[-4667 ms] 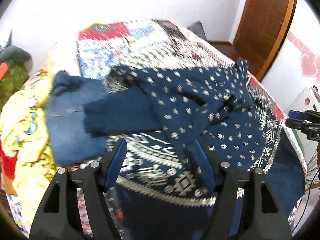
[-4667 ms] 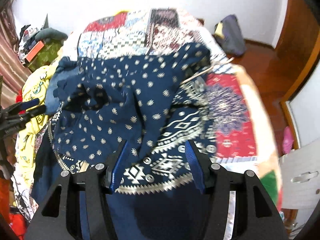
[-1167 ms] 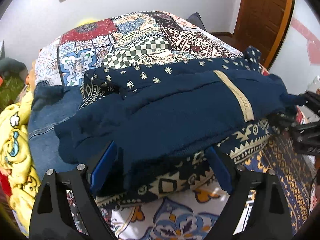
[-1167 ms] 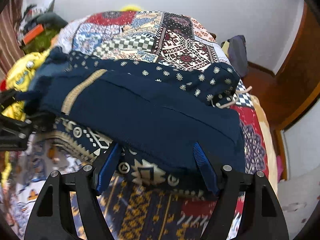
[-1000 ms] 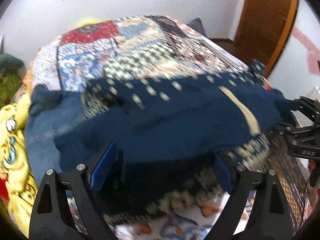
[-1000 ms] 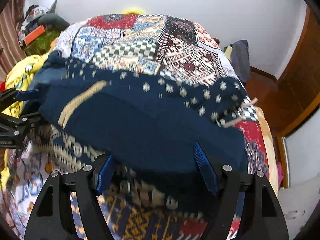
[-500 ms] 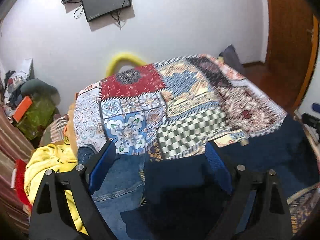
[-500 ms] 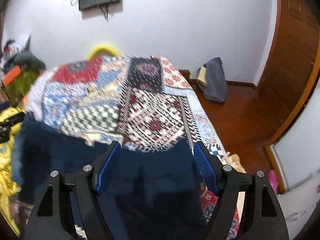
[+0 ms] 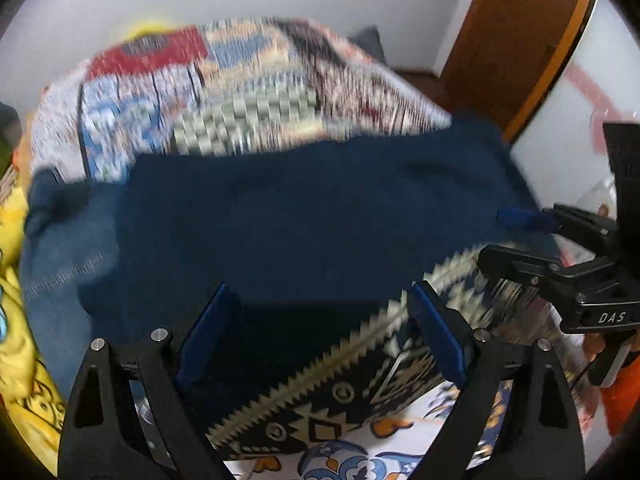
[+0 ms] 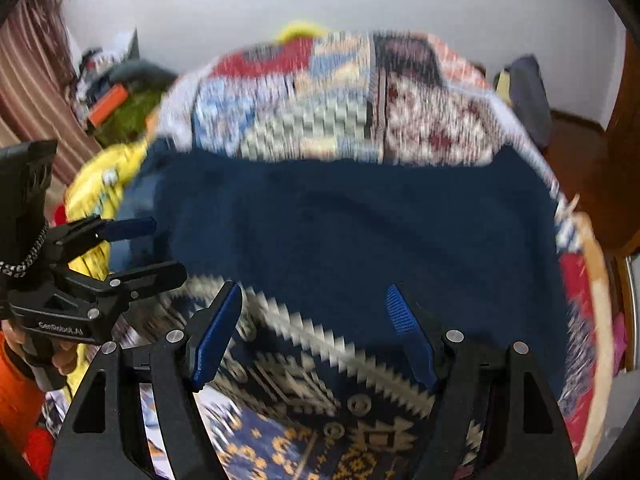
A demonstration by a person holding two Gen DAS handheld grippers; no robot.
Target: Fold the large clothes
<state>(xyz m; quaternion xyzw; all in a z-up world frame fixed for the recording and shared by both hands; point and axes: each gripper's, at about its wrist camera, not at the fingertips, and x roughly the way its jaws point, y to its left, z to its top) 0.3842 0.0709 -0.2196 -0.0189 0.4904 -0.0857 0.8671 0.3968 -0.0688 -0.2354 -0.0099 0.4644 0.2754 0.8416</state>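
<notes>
Across the middle of both blurred frames the navy garment (image 9: 304,216) lies folded on the patchwork bedspread (image 9: 248,80), while at the bottom edge the left gripper (image 9: 320,340) and right gripper (image 10: 312,332) stand spread wide, clamping nothing.

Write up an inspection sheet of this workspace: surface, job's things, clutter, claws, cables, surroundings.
Surface: bed with patchwork quilt, blurred.
Job's things: navy garment spread flat across the bed, its patterned border nearest the cameras.
Clutter: jeans and yellow cloth at the bed's left side; a pile of things by the wall.
Claws: left claw and right claw both open over the near edge, gripping nothing.
Cables: nothing seen.
Surroundings: white wall, wooden door, dark bag on the floor.
</notes>
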